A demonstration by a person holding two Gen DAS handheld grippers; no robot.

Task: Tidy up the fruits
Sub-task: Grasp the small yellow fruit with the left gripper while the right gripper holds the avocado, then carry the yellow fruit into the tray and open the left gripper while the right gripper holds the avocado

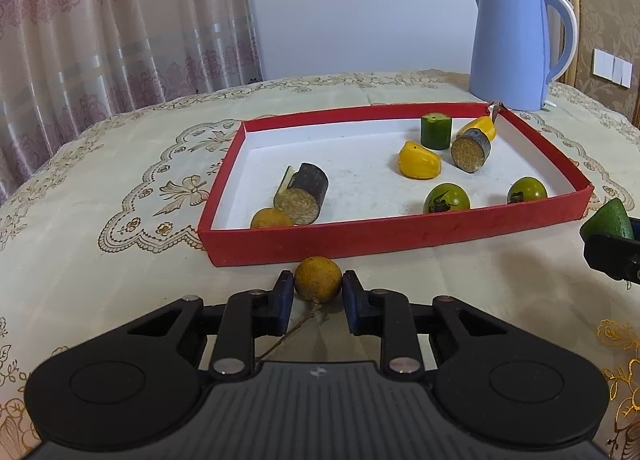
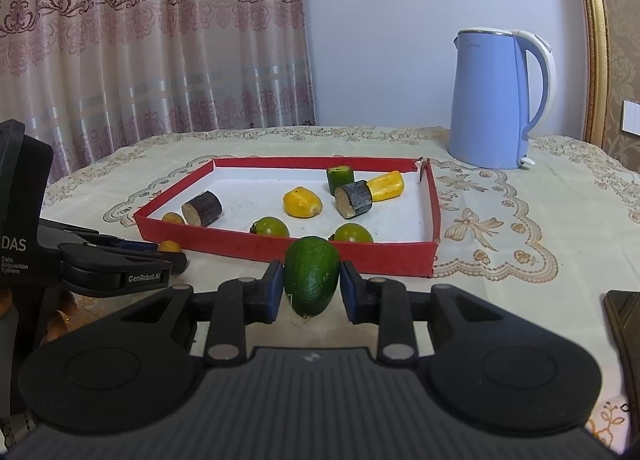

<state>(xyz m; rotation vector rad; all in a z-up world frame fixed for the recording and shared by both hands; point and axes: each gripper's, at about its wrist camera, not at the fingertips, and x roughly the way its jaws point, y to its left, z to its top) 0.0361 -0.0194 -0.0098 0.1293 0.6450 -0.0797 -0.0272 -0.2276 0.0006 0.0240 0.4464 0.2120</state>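
A red tray (image 1: 392,234) (image 2: 384,254) with a white floor holds two green tomatoes (image 1: 447,198), two yellow pieces (image 1: 419,160), two dark sugarcane pieces (image 1: 302,194), a green cylinder (image 1: 436,131) and a small brown longan (image 1: 271,218). My left gripper (image 1: 318,284) is shut on a brown longan (image 1: 318,278) with a stem, just in front of the tray's near wall. My right gripper (image 2: 312,280) is shut on a green avocado (image 2: 312,276), in front of the tray; it also shows at the right edge of the left wrist view (image 1: 612,248).
A light blue kettle (image 1: 520,44) (image 2: 500,98) stands behind the tray's far right corner. An embroidered cloth (image 1: 120,164) covers the table. Curtains hang behind on the left. A dark object (image 2: 624,324) lies at the right edge.
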